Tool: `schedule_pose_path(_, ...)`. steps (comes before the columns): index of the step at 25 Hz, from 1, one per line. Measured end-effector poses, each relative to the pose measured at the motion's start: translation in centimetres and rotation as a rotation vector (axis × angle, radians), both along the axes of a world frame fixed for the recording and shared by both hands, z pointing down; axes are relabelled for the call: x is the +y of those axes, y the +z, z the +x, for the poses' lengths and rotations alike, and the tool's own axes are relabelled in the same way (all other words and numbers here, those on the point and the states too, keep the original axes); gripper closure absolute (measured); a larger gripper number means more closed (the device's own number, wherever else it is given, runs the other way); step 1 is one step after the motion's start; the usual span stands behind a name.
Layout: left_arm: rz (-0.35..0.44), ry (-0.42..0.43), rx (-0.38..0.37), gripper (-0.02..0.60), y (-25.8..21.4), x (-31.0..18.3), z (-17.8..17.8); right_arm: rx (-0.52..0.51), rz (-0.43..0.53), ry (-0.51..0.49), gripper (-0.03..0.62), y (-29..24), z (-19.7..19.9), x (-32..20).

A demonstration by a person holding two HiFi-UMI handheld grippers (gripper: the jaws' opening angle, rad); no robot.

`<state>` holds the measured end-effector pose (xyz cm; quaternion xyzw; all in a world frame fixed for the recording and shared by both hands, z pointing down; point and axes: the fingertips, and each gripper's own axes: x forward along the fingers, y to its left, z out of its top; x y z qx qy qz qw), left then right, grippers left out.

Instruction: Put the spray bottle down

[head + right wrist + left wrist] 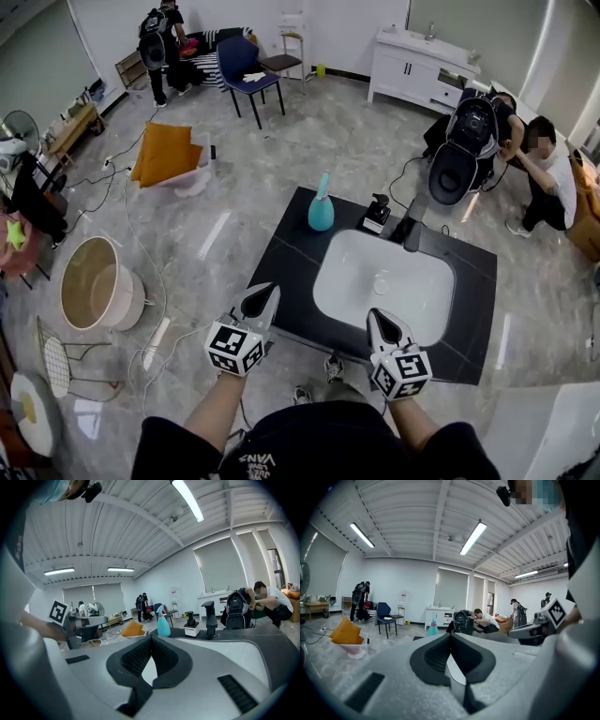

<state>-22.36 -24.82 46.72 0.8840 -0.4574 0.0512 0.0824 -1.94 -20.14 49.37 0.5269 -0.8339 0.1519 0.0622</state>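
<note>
Both tools lie nearest: left hand-held gripper (265, 293) and right hand-held gripper (378, 319), each with jaws closed together on nothing; the spray bottle (321, 208) stands upright on the counter (289, 267), far left of the sink (384, 281), well apart from both; judged already put down; flat surface there steadies it; far edge is close behind; near side is open for moving.
</note>
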Motion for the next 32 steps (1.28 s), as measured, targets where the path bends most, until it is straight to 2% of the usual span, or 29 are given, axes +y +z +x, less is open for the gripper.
schedule_pose_path(15,-0.039,-0.048,0.015,0.571,1.1,10.6,-5.0,0.016,0.003,-0.019,0.594,-0.3,-3.8,6.2)
schedule_pose_path(21,-0.067,-0.117,0.022,0.571,1.6,13.6,-7.0,0.033,-0.009,-0.036,0.594,-0.2,-5.1,8.0)
schedule_pose_path(32,-0.098,-0.110,0.008,0.571,3.4,16.5,-6.2,0.066,-0.027,-0.102,0.595,0.7,-6.8,9.0)
